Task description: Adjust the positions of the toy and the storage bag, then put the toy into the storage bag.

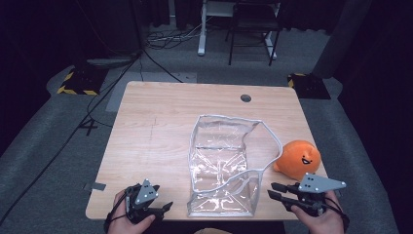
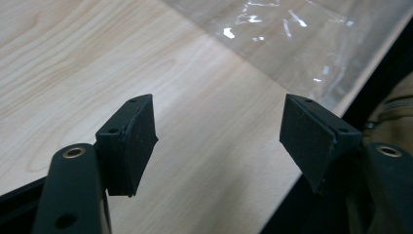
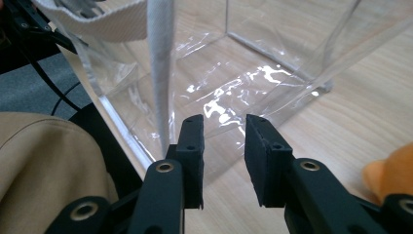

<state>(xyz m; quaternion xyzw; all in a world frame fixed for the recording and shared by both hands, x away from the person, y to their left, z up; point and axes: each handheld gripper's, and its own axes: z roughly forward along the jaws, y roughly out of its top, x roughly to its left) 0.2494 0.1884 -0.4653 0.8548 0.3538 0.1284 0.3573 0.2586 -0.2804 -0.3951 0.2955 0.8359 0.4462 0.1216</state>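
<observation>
A pale wooden table point(image 1: 160, 141) is filling the middle of the high view, sitting on grey carpet with cables trailing behind it; a clear plastic bag point(image 1: 221, 165) with a white trimmed rim is lying open across the table's centre, its near end reaching almost to the person's edge, its mouth gaping toward the far side; an orange plush toy point(image 1: 298, 159) is resting just beside the bag's right flank, near the table's right edge; the right gripper point(image 1: 273, 190) is hovering over the near right corner, pointing at the bag's lower corner, its jaws standing partly apart with nothing pinched between them, the bag's clear wall and white trim point(image 3: 160, 58) lying just ahead of them in the right gripper view; the left gripper point(image 1: 165, 207) is waiting at the near edge, left of the bag, its jaws spread wide over bare wood in the left gripper view, gripping nothing, the bag's film point(image 2: 302, 44) lying beyond them.
</observation>
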